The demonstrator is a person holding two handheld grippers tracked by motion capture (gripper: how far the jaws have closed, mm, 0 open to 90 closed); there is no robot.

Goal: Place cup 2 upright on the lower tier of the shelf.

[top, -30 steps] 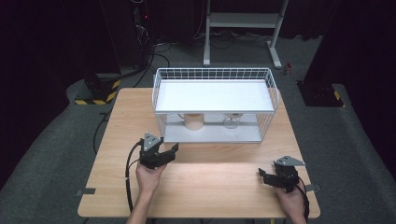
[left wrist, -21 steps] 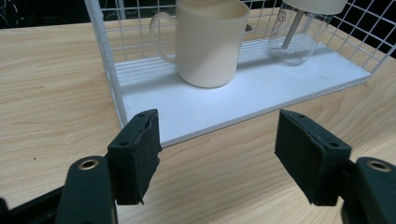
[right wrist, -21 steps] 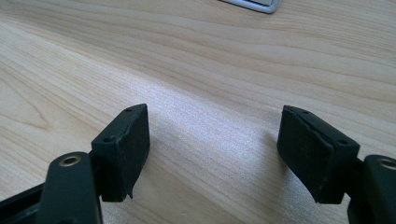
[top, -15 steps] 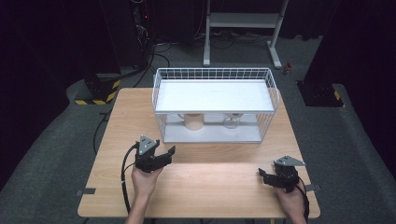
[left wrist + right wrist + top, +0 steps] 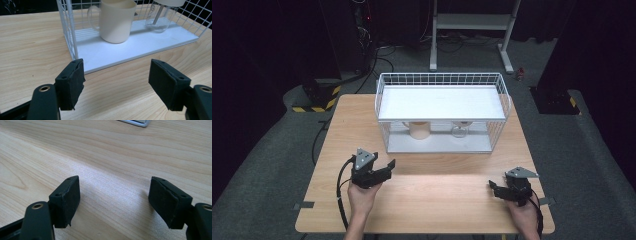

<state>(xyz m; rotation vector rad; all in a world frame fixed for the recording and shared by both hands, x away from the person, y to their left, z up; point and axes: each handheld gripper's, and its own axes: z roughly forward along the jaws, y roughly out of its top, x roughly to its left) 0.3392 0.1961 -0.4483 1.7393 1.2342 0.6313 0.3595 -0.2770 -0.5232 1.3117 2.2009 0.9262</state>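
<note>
left gripper view: left tool [image 5: 116, 83] empty, jaws just been opening, aimed at cream mug [image 5: 116, 20] inside wire rack [image 5: 67, 30] for pickup; right tool [image 5: 120, 203] open, parked over table [image 5: 125, 157].

Both forearms come in from the near edge. The left gripper [image 5: 388, 166] sits left of centre, aimed far and rightward, its jaws having just been opening with nothing between them. The right gripper [image 5: 492, 186] rests near the right corner, pointing left, jaws apart and empty

Left gripper [image 5: 116, 85] fingers [image 5: 71, 83] stand apart, empty, facing a cream mug [image 5: 116, 20] inside the wire rack [image 5: 68, 32].
</note>
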